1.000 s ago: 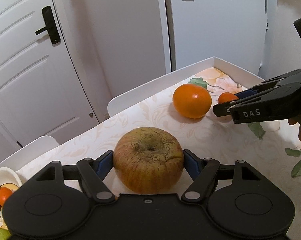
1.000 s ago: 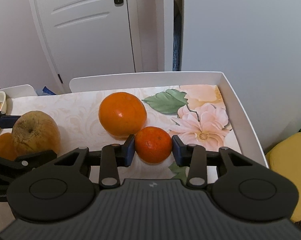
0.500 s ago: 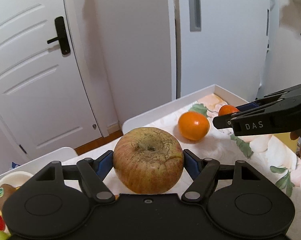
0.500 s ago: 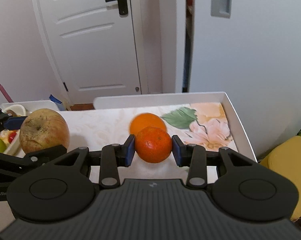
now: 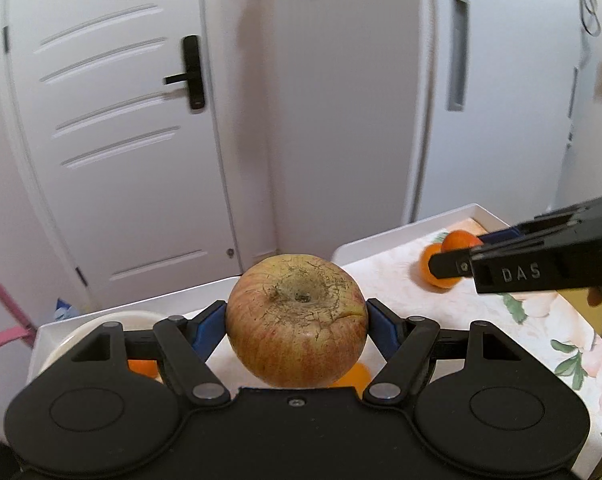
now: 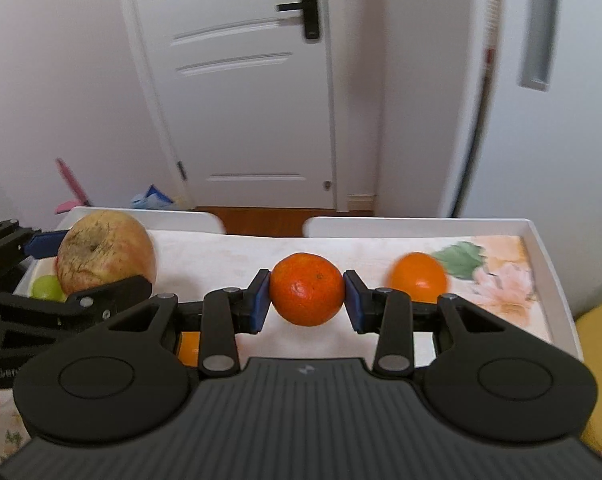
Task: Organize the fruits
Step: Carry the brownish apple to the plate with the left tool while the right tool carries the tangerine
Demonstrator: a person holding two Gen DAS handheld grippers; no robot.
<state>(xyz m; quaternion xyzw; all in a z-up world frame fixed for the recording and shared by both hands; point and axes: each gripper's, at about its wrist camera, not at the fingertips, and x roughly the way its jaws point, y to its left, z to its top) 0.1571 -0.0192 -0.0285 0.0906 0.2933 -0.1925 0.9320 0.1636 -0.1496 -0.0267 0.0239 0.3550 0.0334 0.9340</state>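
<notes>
White tray (image 6: 543, 256) with floral liner: one orange (image 6: 418, 277) on it, far right end. White bowl (image 5: 67, 338) at left: a green fruit (image 6: 47, 288) and something orange inside, partly hidden. Left gripper (image 5: 297, 326) pinches one big apple (image 5: 297, 320), cracked, russeted, held above the table. Right gripper (image 6: 307, 300) pinches one small mandarin (image 6: 307, 289), also lifted. Another orange fruit (image 5: 351, 376) beneath the apple.

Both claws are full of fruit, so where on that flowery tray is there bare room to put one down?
Bare cloth lies between the russet apple in the left gripper and the loose orange; the held tangerine hangs in the right gripper. The white bowl at left looks crowded.
</notes>
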